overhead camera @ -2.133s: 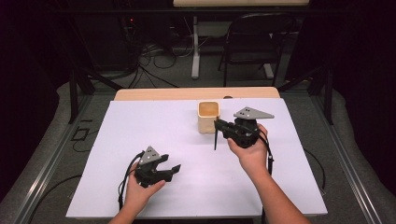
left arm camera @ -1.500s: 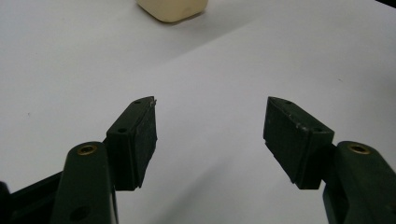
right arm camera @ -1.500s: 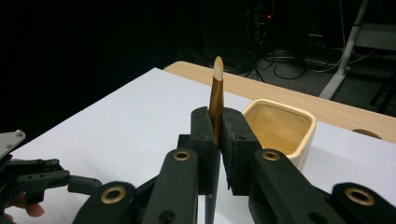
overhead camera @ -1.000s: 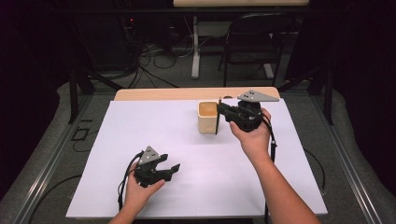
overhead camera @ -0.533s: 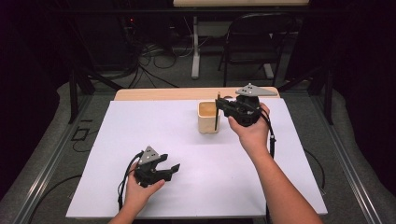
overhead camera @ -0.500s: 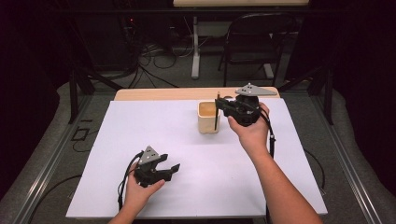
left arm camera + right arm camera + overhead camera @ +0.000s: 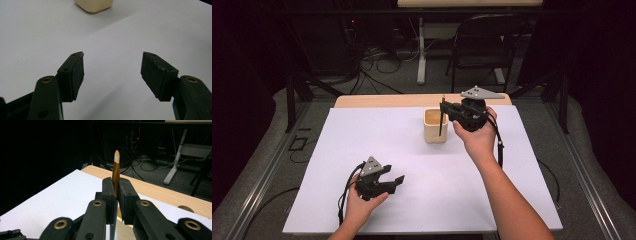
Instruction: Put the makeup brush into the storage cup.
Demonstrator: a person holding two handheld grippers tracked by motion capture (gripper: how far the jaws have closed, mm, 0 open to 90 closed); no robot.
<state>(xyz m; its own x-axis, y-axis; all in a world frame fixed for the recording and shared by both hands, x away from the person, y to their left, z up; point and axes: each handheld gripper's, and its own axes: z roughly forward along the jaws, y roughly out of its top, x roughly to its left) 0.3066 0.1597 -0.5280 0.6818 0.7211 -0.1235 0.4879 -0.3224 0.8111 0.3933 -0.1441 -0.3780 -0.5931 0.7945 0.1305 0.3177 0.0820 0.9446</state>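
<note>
A cream cup [image 7: 432, 128] stands on the white sheet, right of centre toward the back. My right gripper [image 7: 445, 111] hovers at the cup's right rim, shut on a thin pen [image 7: 441, 123] held upright. In the right gripper view the pen [image 7: 115, 171] is golden-brown with a pale tip and is pinched between the two pads of my right gripper [image 7: 115, 183]. My left gripper [image 7: 395, 181] rests near the front left of the sheet, open, with nothing in it. The left gripper view has my left gripper [image 7: 112, 65] pointing toward the cup's base [image 7: 93, 4].
The white sheet [image 7: 362, 135] covers most of a wooden table, whose bare edge [image 7: 382, 101] runs along the back. Behind the table are a black chair [image 7: 484, 40], a desk leg [image 7: 421, 55] and cables on the floor. Cables trail from both grippers.
My right gripper has carried the pen up and away from the person, from beside the cup to its right rim. The left gripper has kept still.
</note>
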